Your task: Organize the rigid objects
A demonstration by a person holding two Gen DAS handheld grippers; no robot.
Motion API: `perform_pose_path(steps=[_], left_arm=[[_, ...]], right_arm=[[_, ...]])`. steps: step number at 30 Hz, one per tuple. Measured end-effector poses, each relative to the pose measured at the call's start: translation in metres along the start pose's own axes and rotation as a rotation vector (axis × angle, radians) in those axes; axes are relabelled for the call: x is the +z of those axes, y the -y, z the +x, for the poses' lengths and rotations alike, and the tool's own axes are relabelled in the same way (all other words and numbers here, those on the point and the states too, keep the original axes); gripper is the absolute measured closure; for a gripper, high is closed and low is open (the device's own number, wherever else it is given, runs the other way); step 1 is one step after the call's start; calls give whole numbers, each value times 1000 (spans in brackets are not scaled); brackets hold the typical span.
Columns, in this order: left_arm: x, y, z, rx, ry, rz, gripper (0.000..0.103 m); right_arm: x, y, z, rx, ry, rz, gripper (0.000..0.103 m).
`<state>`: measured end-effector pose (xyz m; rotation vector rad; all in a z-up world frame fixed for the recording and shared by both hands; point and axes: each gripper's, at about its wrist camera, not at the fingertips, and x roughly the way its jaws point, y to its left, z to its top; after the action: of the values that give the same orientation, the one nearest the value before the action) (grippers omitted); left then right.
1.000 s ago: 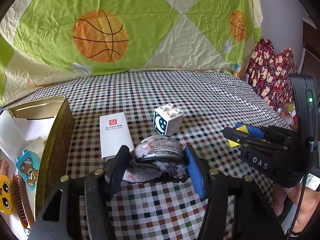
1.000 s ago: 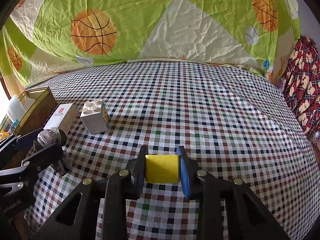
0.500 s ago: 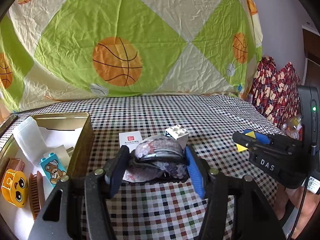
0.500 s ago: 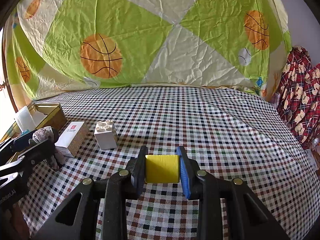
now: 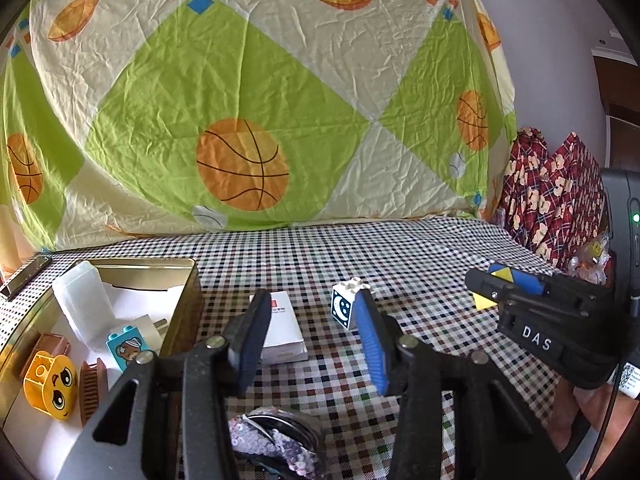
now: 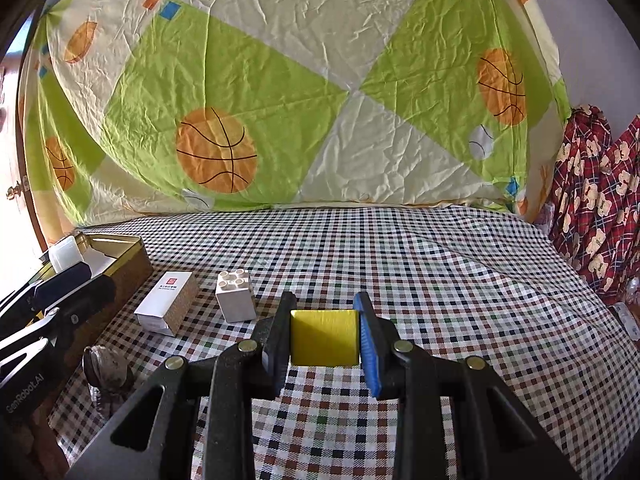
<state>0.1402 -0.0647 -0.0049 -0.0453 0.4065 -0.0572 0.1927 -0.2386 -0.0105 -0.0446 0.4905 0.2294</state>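
Right wrist: yellow block (image 6: 324,337) clamped between fingers (image 6: 276,344).

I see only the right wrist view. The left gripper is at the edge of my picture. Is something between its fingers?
Observer: No. The left gripper holds nothing; its jaws have just been closing with nothing between them.
Operator: What is inside the golden tin? I see only its rim.
Observer: In the golden tin lie a yellow face block, a blue bear block, a brown brush and a white container.
Operator: Has the white block any picture on it?
Observer: Yes, the white block has a moon on a dark blue side, which faces the left camera.
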Motion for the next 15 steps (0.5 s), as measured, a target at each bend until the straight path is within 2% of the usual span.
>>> perform_pose_path(steps=[4,6,8,12,15], left_arm=[[1,-6,7,-19,-43,-23,58],[-1,-6,9,-29,-64,-31,33],[-2,-7,11,-32,-82,-37,22],[-6,-8,19,-49,-168,-34,20],[-13,-15,18,-89,-219,-61,20]], right_arm=[[1,-2,0,0,-2,-5,71],[1,-1,1,1,-6,-1,71],[1,-1,1,3,-11,4,71],[0,1,1,8,-9,14,71],[0,2,1,11,-7,20,71]])
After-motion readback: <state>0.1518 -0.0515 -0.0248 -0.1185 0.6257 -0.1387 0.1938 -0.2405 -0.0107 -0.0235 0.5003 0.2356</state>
